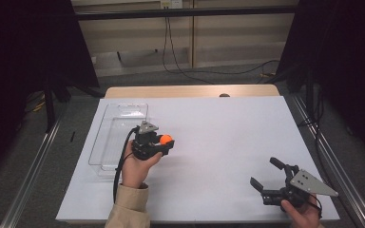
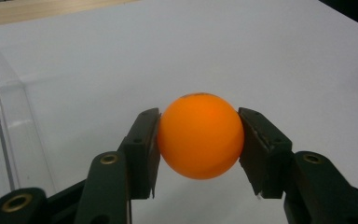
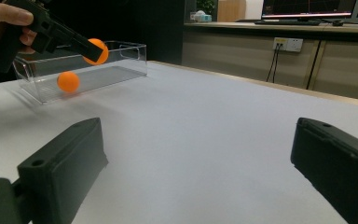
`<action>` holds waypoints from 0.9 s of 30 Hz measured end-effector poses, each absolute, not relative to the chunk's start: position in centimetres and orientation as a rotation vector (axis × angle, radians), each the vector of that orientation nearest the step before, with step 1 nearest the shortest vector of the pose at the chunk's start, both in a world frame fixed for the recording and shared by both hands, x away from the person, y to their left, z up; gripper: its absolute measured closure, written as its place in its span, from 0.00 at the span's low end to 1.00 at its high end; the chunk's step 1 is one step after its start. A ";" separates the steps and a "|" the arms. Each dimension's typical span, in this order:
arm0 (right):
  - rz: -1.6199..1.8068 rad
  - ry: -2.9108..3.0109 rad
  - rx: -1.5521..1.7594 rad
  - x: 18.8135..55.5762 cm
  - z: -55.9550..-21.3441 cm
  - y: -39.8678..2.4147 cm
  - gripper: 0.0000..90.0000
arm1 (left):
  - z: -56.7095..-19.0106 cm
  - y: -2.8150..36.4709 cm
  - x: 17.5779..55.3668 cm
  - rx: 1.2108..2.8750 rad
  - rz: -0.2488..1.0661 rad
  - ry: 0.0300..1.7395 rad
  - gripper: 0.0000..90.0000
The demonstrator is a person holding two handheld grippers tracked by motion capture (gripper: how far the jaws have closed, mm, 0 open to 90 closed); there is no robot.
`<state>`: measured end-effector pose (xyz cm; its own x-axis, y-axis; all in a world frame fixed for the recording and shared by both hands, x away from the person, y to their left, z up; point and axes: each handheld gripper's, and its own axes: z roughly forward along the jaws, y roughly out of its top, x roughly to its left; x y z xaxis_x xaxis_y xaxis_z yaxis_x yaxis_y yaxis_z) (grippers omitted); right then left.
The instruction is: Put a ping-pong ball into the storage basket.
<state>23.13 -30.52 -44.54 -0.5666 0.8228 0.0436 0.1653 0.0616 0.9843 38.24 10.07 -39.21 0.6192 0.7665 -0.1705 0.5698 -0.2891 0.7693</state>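
Note:
An orange ball (image 1: 166, 139) (image 2: 200, 135) sits between the two black jaws of my left gripper (image 1: 167, 141) (image 2: 199, 142), which is shut on it just above the white table sheet (image 1: 218, 137). The held ball (image 3: 96, 51) hangs right beside a clear plastic box (image 1: 123, 105) (image 3: 126, 63). A second orange round shape (image 3: 68, 81) shows through the box wall; I cannot tell whether it is a ball inside or a reflection. Near the front right corner my right gripper (image 1: 264, 172) (image 3: 198, 154) stands open with nothing between its jaws.
The clear box wall (image 2: 0, 130) stands close on the left of the left gripper. A wooden table edge (image 1: 190, 90) runs along the back. Metal rails (image 1: 33, 161) flank the table, and cables (image 1: 180, 66) lie on the floor behind.

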 end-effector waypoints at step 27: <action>1.546 1.792 0.986 23.1 -44.5 -30.5 0.03 | -38.8 10.9 38.3 1.987 0.295 1.062 0.57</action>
